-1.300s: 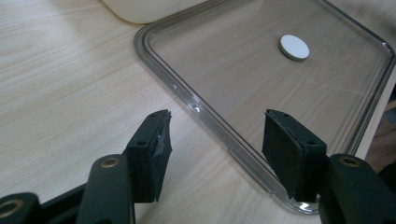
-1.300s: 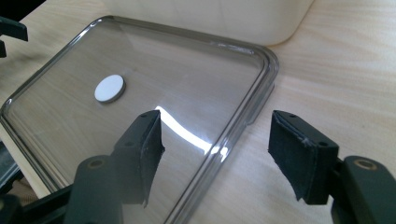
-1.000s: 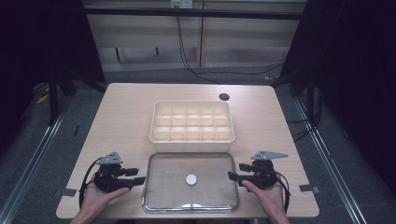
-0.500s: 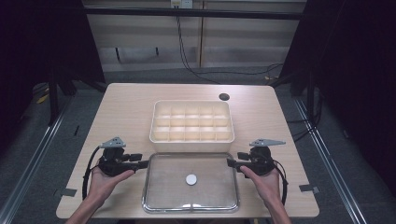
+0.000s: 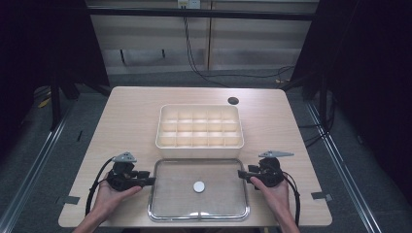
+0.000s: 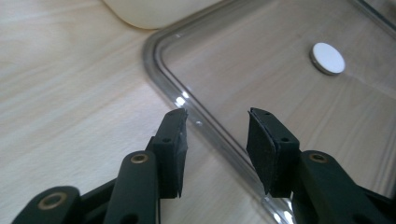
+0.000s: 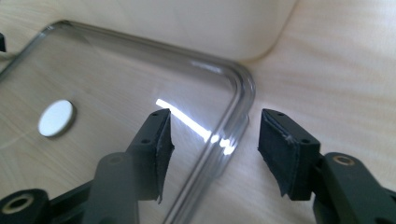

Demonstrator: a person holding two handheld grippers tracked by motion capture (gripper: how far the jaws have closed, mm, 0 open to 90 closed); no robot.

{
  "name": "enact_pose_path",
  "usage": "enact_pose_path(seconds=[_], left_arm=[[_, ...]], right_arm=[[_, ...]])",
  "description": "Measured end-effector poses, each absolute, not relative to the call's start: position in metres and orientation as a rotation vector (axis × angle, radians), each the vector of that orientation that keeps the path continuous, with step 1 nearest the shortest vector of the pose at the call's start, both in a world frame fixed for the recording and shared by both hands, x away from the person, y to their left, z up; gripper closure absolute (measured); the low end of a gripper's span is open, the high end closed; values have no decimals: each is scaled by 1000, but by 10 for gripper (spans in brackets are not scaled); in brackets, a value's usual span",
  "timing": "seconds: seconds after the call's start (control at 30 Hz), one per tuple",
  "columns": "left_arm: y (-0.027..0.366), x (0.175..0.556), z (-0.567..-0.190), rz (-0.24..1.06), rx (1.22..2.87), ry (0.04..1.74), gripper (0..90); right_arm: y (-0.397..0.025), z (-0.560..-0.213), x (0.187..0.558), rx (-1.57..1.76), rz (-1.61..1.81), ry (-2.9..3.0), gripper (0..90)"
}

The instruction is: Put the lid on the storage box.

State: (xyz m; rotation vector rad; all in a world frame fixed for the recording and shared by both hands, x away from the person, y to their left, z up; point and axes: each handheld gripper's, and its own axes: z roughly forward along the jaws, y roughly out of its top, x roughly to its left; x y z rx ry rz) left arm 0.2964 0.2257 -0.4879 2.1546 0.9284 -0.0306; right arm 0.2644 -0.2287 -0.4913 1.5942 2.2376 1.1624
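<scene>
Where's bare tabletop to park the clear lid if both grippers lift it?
Widest bare wood flanks the compartment box: left and right strips of the table, plus a band behind it, apart from a dark round hole. The front is crowded: clear lid, left gripper, right gripper.

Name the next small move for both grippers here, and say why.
Probably shut both on the clear rectangular plastic lid. The left gripper and the right gripper are open, each with its fingers on either side of the lid's raised rim, which lies flat before the white compartment box.
</scene>
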Motion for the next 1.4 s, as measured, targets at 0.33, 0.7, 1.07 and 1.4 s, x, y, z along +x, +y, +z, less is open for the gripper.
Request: enact_pose_path(seconds=[0.33,0.7,1.07,1.4], left_arm=[[217,299,-495,-42,2165,930,547],[215,297,-494,-41,2172,923,546],[215,296,-494,-37,2187,901,555],[215,295,-494,-27,2191,891,554]], right_arm=[[-221,-498,264,1546,1096,2257,429],[-222,-501,265,1651,1196,2205,429],[-234,-504,265,1860,1388,2091,462],[-244,-505,262,1934,1548,2014,478]])
